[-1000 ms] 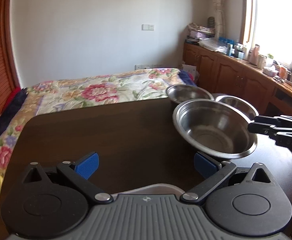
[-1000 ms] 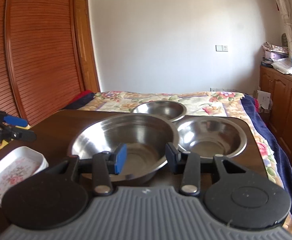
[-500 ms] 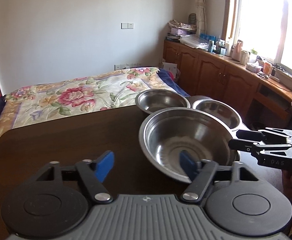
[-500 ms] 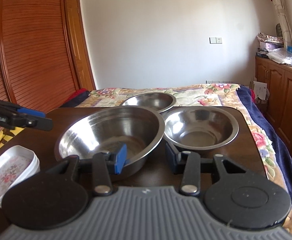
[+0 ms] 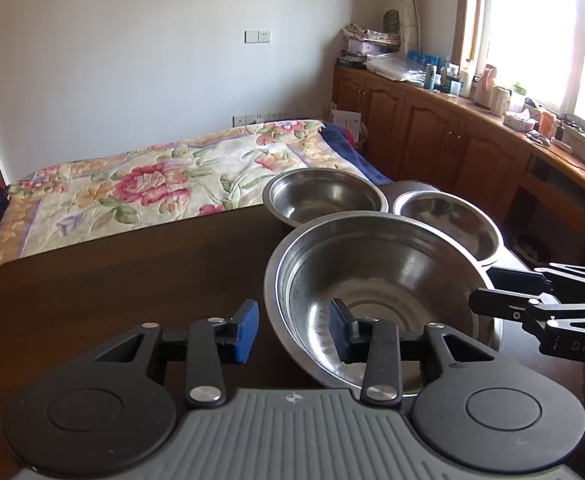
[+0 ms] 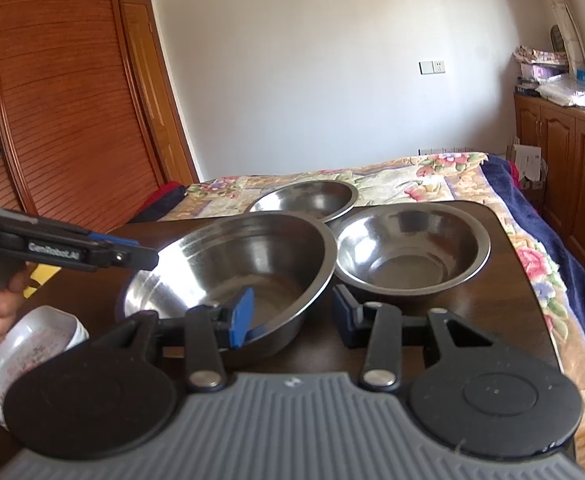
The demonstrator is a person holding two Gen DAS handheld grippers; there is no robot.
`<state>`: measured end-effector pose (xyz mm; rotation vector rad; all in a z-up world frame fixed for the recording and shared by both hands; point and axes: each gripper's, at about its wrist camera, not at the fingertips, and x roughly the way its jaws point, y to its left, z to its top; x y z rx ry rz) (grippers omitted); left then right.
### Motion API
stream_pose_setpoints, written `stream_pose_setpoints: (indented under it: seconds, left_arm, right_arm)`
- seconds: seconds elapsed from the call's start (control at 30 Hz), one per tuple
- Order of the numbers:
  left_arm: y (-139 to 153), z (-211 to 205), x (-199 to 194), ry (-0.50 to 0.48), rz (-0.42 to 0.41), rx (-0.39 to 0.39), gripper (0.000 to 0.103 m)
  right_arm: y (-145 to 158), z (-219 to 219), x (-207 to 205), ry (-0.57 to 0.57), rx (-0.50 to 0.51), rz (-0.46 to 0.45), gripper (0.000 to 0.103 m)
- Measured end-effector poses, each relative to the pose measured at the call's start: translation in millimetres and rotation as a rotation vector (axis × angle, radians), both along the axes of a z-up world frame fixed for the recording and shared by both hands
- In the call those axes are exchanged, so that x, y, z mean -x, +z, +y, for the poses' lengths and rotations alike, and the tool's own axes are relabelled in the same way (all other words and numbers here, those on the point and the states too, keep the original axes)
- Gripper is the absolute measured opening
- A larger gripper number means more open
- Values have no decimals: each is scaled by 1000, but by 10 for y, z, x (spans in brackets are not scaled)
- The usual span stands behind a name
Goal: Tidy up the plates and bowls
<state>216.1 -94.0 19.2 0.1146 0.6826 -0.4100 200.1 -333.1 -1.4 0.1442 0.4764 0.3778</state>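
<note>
We are bringing both spread tongs, left (image 5: 292,330) and right (image 6: 290,316), astride the big bowl's (image 5: 376,300) rim on the table (image 5: 132,280), seemingly ungripped, two smaller bowls (image 6: 410,252) unstacked beyond.

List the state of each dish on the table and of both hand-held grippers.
large steel bowl, upright, empty
far steel bowl, upright, empty
right steel bowl, upright, empty
white dish, upright, empty
left hand-held gripper, open, astride large bowl's rim
right hand-held gripper, open, astride large bowl's rim
</note>
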Motion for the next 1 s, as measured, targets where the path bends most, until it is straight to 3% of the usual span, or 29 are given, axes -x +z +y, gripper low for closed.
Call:
stream_pose_setpoints:
  seconds: [0.33, 0.63, 1.0]
  left_arm:
    - [-113, -34, -79, 13, 29, -8, 36]
    - [-174, -72, -112, 16, 46, -26, 25]
    - [-181, -56, -67, 22, 55, -11, 24]
  right_arm:
    - [-65, 40, -51, -9, -22, 5, 45]
    - [-84, 53, -58, -5, -34, 2, 38]
    - [-79, 82, -59, -11, -39, 10, 35]
